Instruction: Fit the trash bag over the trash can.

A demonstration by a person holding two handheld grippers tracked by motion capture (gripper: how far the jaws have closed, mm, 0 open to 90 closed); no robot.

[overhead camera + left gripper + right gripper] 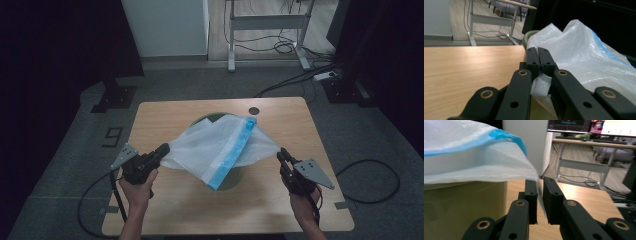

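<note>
The left gripper [163, 149] has its jaws pinched tight on the left corner of the white plastic bag [215, 142], which hangs spread over the green bin [233, 178] at the middle of the wooden table [170, 195]. Right of the bin, the right gripper [282, 154] clamps the bag's right corner, with a thin fold of film between nearly closed jaws.

floor: grey carpet [60, 150] | white-framed desk [267, 22] behind | cables [280, 47] on wood floor | dark surroundings
</note>
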